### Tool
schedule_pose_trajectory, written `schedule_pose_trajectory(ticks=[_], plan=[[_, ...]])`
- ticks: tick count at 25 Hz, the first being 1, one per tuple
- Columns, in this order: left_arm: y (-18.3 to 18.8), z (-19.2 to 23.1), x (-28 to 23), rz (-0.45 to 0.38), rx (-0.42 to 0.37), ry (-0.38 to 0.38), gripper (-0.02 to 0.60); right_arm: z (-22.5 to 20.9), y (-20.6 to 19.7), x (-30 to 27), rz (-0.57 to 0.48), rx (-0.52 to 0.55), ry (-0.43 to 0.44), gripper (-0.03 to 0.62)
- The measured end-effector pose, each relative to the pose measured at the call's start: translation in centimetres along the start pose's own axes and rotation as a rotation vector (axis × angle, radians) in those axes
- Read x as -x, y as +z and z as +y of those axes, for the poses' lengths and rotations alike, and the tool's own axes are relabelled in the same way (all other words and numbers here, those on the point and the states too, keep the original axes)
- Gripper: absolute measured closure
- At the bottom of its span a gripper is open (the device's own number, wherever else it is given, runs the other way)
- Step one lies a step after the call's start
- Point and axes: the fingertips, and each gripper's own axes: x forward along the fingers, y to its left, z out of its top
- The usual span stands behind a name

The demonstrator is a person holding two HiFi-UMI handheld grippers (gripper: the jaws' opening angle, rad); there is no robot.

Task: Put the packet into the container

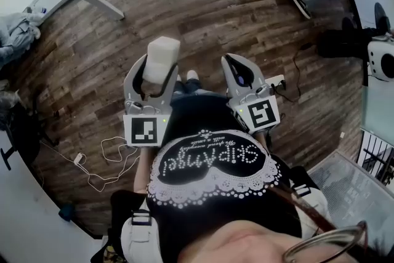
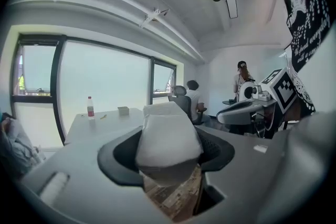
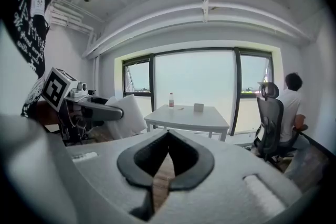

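A white, puffy packet (image 1: 163, 52) stands between the jaws of my left gripper (image 1: 159, 74), which is shut on it and held in front of the person's body above the wooden floor. In the left gripper view the packet (image 2: 168, 131) fills the gap of the left gripper (image 2: 167, 156), with both dark pads pressed into its sides. My right gripper (image 1: 233, 62) is held beside it, shut and empty. In its own view the right gripper (image 3: 168, 138) has its tips touching. The packet (image 3: 126, 112) also shows at that view's left. No container is in view.
White table legs (image 1: 101, 3) stand on the wooden floor ahead. A white cable (image 1: 104, 163) lies on the floor to the left. A white table (image 3: 186, 115) with a bottle (image 3: 171, 99) stands by the windows. A person (image 3: 289, 107) sits on an office chair.
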Motion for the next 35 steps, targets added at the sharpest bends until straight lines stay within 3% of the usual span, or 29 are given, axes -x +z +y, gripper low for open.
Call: schedule_pose_trajectory(ticks=[4, 9, 14, 25, 35], plan=[[0.3, -1.0, -1.2, -0.011, -0.017, 0.005, 0.304, -1.7, -0.3, 0.3, -0.005, -0.006, 0.008, 0.599], [0.0, -1.3, -2.5, -0.006, 0.032, 0.045, 0.304, -3.3, -0.5, 0.3, -0.04, -0.045, 0.049, 0.599], [0.5, -0.9, -3.7, -0.019, 0.025, 0.043, 0.304, -4.7, 0.2, -0.5, -0.077, -0.051, 0.059, 0.597], [3.2, 5.7, -7.1, -0.034, -0.004, 0.008, 0.304, -4.6, 4.6, -7.0, -0.114, -0.061, 0.042, 0.597], [3.3, 9.5, -9.2, -0.045, 0.007, -0.016, 0.304, -5.8, 4.8, -10.8, -0.094, -0.051, -0.016, 0.597]])
